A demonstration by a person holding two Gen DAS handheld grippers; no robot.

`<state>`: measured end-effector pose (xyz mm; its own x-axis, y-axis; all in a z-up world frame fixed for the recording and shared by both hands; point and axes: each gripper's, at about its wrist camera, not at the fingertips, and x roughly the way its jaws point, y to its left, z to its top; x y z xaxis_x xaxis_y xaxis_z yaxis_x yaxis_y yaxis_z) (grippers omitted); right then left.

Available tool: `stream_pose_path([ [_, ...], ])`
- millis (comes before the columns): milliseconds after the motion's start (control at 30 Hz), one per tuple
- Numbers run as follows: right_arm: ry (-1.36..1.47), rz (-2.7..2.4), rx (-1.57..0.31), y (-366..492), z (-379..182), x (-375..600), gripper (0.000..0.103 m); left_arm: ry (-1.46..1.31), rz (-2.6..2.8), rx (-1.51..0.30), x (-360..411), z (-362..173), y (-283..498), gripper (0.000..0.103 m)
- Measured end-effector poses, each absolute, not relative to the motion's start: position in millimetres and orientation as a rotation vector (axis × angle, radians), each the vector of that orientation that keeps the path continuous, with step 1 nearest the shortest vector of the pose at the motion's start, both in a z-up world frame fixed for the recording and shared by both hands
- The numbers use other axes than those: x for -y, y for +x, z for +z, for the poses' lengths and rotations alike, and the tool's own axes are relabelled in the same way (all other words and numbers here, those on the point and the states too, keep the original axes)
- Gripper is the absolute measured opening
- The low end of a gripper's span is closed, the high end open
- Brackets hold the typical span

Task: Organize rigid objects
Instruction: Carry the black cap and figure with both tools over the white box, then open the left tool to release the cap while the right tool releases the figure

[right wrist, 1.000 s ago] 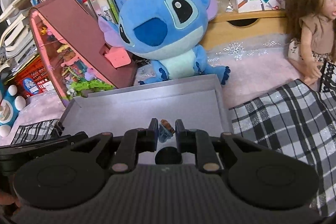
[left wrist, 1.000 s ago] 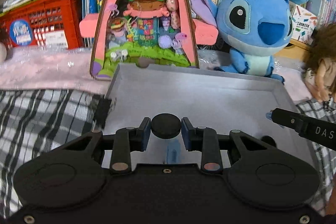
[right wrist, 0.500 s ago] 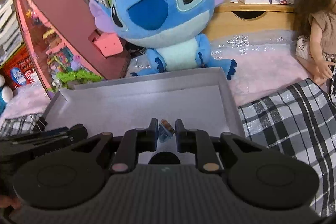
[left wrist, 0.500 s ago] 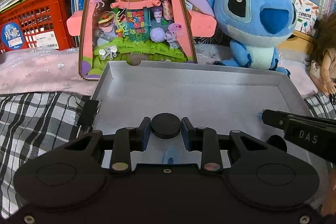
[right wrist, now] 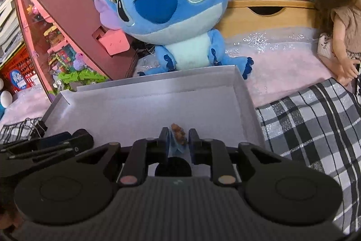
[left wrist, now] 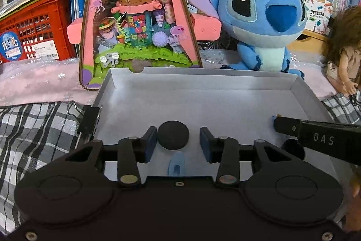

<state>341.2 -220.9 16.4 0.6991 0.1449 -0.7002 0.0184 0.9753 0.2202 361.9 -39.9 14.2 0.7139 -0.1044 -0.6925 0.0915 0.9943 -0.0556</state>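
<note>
A shallow white tray [left wrist: 203,76] [right wrist: 158,83] lies on the plaid cloth. My left gripper [left wrist: 178,142] hovers low over its near part with the jaws opening. A black round disc [left wrist: 173,134] sits between them, with a clear gap to the right pad. A small blue piece [left wrist: 176,167] lies just below it. My right gripper [right wrist: 178,141] is over the tray's near right, its jaws opening. A small blue figure with a brown top [right wrist: 178,137] stands between them, leaning on the left pad. A second black disc [right wrist: 173,166] lies under it.
A black binder clip [left wrist: 89,119] grips the tray's left edge. Behind the tray stand a pink triangular display house [left wrist: 140,26] and a blue plush [left wrist: 264,19]. A doll [left wrist: 345,55] sits at the right. Plaid cloth [left wrist: 33,128] flanks the tray, with books and a red crate [left wrist: 33,33] behind.
My left jaws have spread away from the black disc they were pinching. My right jaws have parted slightly around the blue figure. The right gripper has sunk a little toward the tray.
</note>
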Motion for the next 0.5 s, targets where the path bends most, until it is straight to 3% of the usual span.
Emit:
stream_pose_path([
  [100, 0.226, 0.074, -0.785, 337.5, 18.8, 222.2, 0.045, -0.031, -0.119, -0.766, 40.2, 19.3, 357.7, 0.046],
  [267, 0.246, 0.085, -0.749, 327.5, 31.3, 225.1, 0.052, -0.028, -0.122, -0.741, 40.1, 32.0, 343.5, 0.055],
  [500, 0.226, 0.114, -0.696, 300.6, 50.7, 230.0, 0.064, -0.011, -0.13, -0.702, 34.0, 50.9, 312.9, 0.059],
])
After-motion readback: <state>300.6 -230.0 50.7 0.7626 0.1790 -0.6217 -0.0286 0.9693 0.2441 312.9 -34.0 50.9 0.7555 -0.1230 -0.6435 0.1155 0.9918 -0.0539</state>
